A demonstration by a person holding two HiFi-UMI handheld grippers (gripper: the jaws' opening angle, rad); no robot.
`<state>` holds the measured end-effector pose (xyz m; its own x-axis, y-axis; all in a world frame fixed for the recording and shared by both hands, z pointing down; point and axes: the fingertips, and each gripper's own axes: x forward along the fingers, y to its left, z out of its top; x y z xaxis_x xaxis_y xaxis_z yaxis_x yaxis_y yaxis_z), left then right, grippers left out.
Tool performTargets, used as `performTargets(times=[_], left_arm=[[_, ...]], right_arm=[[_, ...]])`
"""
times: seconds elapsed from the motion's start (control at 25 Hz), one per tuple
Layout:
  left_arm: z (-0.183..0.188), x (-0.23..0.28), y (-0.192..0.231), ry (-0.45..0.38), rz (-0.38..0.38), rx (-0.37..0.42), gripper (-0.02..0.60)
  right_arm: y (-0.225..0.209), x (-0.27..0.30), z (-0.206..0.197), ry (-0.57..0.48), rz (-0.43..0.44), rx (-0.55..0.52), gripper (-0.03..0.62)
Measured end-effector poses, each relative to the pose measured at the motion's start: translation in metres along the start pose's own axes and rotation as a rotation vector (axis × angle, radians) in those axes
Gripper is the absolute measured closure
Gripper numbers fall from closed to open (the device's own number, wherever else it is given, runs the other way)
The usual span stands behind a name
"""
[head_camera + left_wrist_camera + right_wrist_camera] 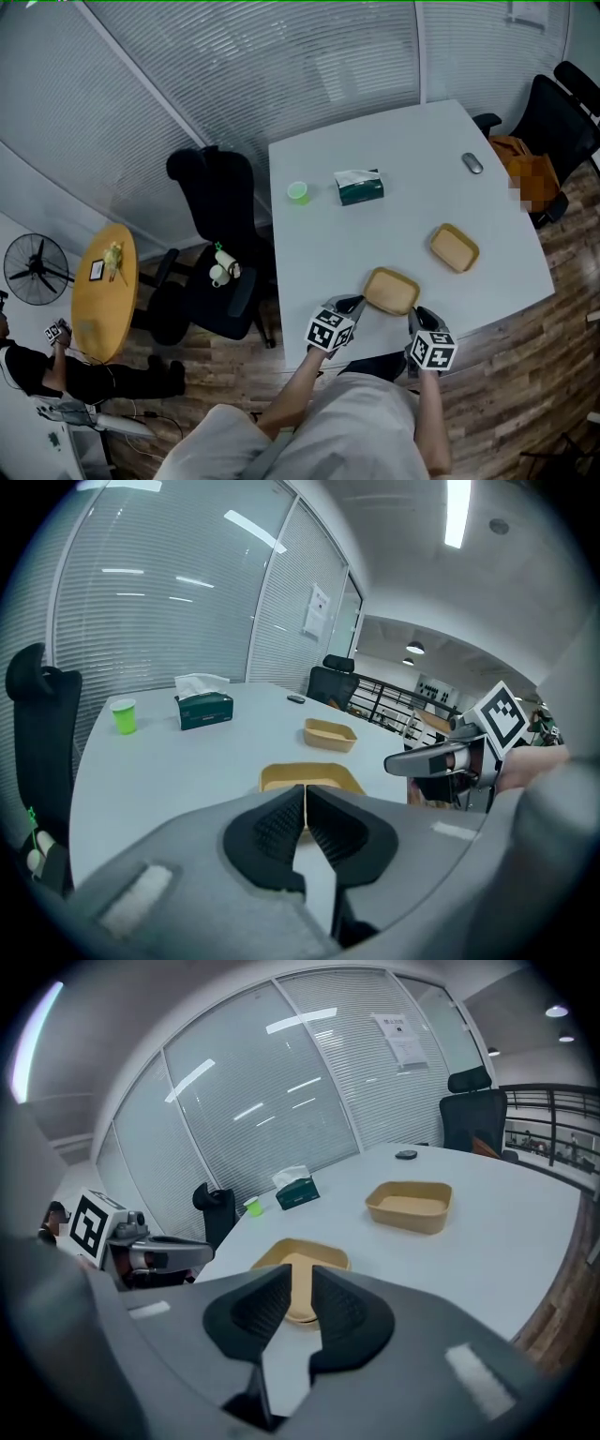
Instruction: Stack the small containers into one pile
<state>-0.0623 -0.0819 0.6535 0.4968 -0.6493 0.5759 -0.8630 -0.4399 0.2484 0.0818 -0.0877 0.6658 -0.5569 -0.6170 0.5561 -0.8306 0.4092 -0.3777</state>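
The rim of the near container (300, 1252) is gripped between the narrowly parted jaws of the right gripper (300, 1286) on the white table (506, 1241), while a second container (410, 1206) is seen well apart beyond it, with a tissue box (297, 1192) and a green cup (251, 1207) farther back before the blinds (281, 1082).

Tissue box (359, 187), cup (298, 192) — past far container (455, 247).

The near tray (391, 291) sits at the table's (319, 253) lower edge. The far tray (455, 247) lies to its upper right.
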Motion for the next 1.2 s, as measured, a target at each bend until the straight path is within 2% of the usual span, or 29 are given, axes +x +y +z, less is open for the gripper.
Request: performTargets(times=[0.24, 1.08, 1.2], left_arm=[[0.001, 0.002, 0.002, 0.004, -0.015, 0.006, 0.575], [0.005, 0.017, 0.007, 0.044, -0.024, 0.003, 0.575], [0.008, 0.020, 0.002, 0.052, -0.037, 0.015, 0.575]], right_arm=[[0.002, 0.004, 0.004, -0.011, 0.000, 0.003, 0.592], [-0.011, 0.022, 0.013, 0.024, -0.008, 0.010, 0.592], [-0.027, 0.024, 0.026, 0.021, -0.006, -0.069, 0.592]])
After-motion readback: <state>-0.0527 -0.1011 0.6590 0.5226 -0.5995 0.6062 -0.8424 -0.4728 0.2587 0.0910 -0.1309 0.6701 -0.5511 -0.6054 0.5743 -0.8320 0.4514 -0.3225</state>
